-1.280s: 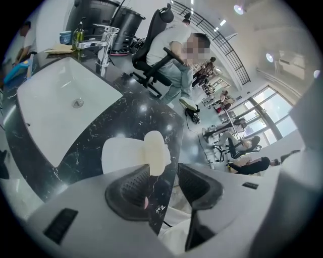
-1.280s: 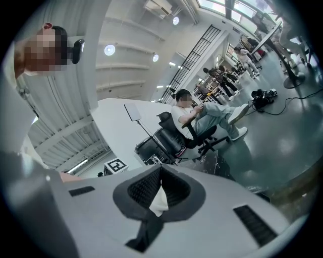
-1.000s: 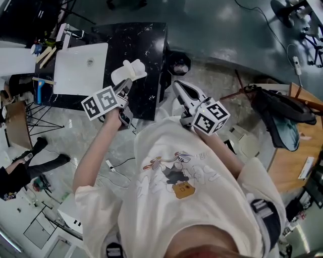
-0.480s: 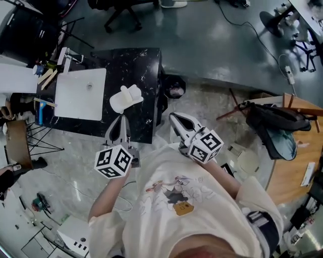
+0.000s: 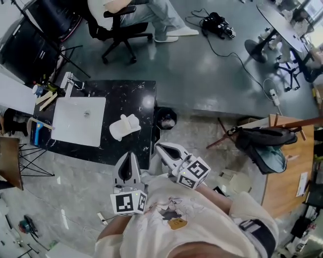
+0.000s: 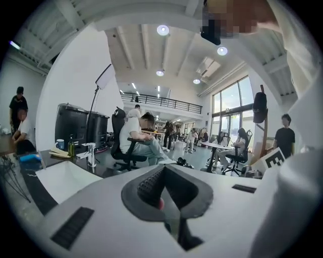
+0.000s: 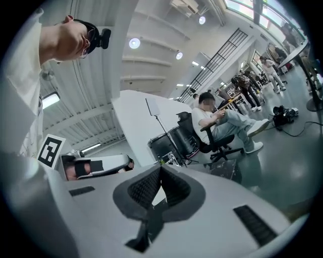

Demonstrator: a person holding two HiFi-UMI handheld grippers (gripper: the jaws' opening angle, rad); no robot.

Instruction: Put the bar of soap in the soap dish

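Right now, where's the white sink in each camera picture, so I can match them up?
Head view: the white sink is at middle left, set in the black counter.
Left gripper view: lower left, beside the faucet.
Right gripper view: I can't make it out there.
Shared landmark: the seated person in the office chair, at the top of the head view, centre of the left gripper view, right of centre in the right gripper view.

A black marble counter point(image 5: 144, 101) with a white sink point(image 5: 78, 121) and a chrome tap point(image 5: 70, 82) stands just ahead of the left gripper point(image 5: 130, 156). Beyond it, a person point(image 5: 151, 12) sits in an office chair point(image 5: 113, 27). Well to the right of the right gripper point(image 5: 159, 147), a dark bag point(image 5: 262, 146) slumps beside a wooden table point(image 5: 290, 166).
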